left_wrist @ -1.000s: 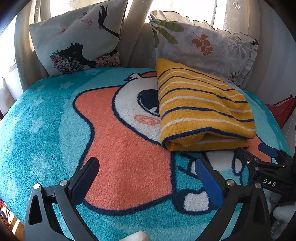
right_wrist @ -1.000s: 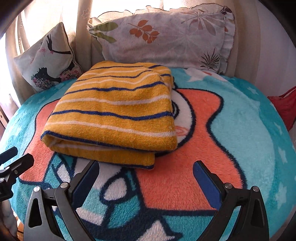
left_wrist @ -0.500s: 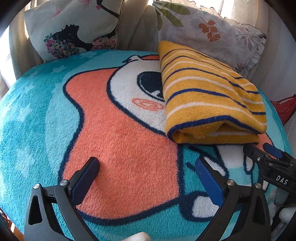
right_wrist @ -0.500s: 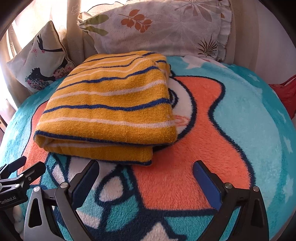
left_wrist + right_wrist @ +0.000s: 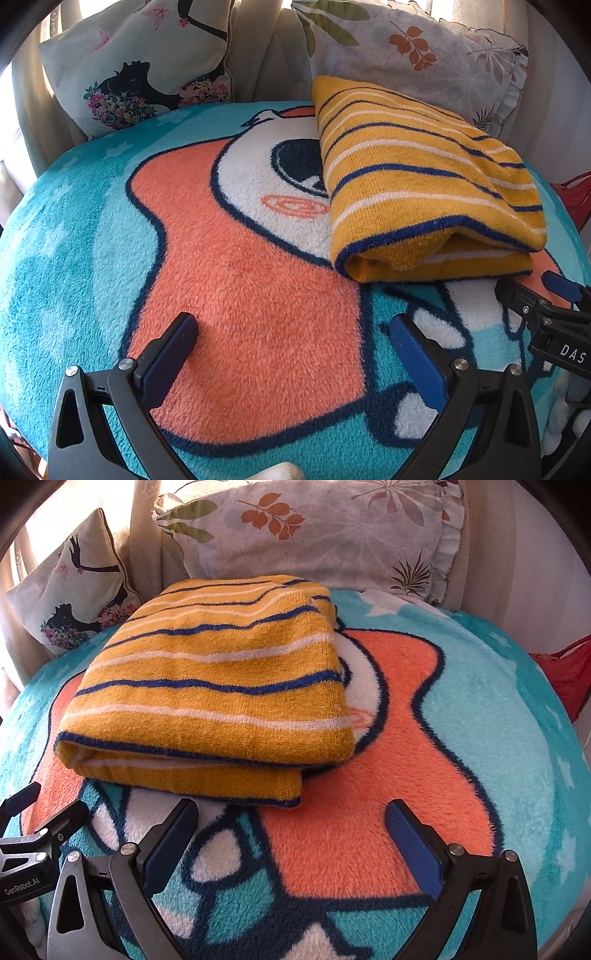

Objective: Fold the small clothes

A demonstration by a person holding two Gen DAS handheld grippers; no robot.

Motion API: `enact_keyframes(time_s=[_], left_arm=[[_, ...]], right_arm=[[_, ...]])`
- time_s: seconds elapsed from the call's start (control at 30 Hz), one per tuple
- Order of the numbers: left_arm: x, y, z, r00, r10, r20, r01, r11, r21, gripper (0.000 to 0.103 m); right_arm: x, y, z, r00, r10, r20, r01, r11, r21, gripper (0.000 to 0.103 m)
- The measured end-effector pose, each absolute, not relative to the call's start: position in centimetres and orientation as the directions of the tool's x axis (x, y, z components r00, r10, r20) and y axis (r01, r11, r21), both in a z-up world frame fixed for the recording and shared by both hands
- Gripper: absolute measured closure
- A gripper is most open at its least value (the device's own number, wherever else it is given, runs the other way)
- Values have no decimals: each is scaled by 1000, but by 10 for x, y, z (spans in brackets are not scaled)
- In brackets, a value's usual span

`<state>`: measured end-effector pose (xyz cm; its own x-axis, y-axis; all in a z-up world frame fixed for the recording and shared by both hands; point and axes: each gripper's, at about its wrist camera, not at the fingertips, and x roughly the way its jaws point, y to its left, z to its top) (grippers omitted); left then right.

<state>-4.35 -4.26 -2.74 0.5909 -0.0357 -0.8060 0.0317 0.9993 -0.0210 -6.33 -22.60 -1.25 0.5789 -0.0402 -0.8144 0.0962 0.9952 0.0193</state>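
Observation:
A folded yellow knit garment (image 5: 417, 177) with blue and white stripes lies on a fleece blanket (image 5: 258, 302) with an orange, white and teal cartoon print. In the right wrist view the garment (image 5: 221, 686) lies just ahead of the fingers, left of centre. My left gripper (image 5: 293, 354) is open and empty, low over the blanket, with the garment ahead to its right. My right gripper (image 5: 291, 834) is open and empty, its left fingertip (image 5: 177, 827) close to the garment's near edge. The right gripper also shows in the left wrist view (image 5: 532, 291), and the left gripper in the right wrist view (image 5: 40, 812).
Two pillows lean at the back: a leaf-print one (image 5: 417, 51) behind the garment and one with a black silhouette print (image 5: 140, 66) to the left. A red item (image 5: 565, 672) lies off the blanket's right edge.
Both grippers have moved forward and lower toward the blanket, so the garment looks nearer and larger. Both stay open. The garment has not moved.

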Motion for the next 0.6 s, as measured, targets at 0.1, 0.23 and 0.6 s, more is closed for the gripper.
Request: enact_keyframes(time_s=[0.1, 0.23, 0.6], left_arm=[[-44, -43, -27, 591, -36, -806, 32, 999, -20, 0], [-44, -42, -27, 591, -36, -806, 33, 999, -20, 0], [-44, -43, -27, 591, -35, -806, 32, 999, -20, 0]], right_arm=[[-62, -227, -13, 579, -41, -814, 97, 995, 19, 0], [-62, -227, -13, 580, -38, -814, 95, 995, 21, 0], [-62, -228, -13, 577, -44, -815, 97, 995, 15, 0]])
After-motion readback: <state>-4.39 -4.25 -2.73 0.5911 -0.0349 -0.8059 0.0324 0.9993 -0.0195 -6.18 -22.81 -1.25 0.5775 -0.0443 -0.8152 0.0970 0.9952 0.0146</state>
